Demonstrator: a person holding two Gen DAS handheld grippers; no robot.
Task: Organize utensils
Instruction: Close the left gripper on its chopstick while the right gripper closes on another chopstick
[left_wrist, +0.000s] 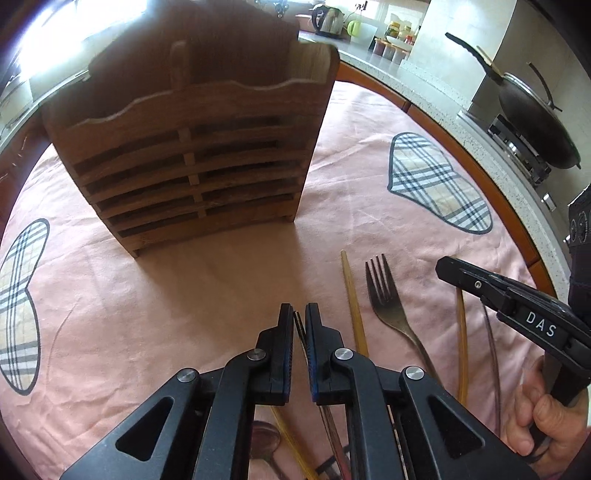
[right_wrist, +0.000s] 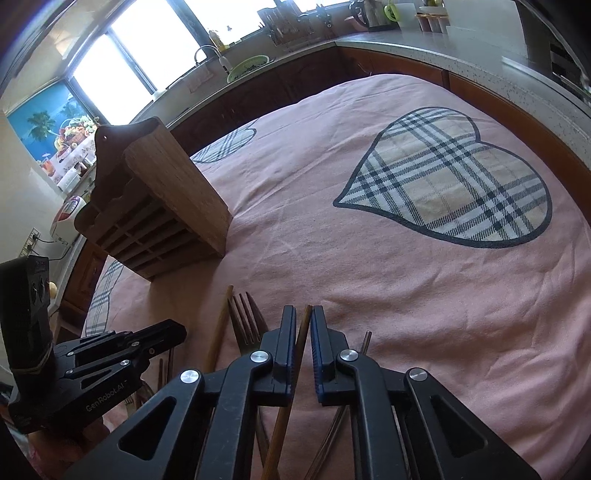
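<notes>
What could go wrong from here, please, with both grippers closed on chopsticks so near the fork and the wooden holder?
The left gripper pinches a dark chopstick only near its tip, so it may pivot or slip when lifted. The right gripper holds a brown chopstick beside the fork and other sticks; lifting could drag them. The two grippers are close and might collide heading to the wooden holder.

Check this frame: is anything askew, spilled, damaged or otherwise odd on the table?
Nothing looks spilled or broken. The wooden holder stands upright on the pink cloth, with no utensils visible in it. The fork and chopsticks lie loose beside each other, unsorted. Each claw, left and right, is shut on a thin stick.
</notes>
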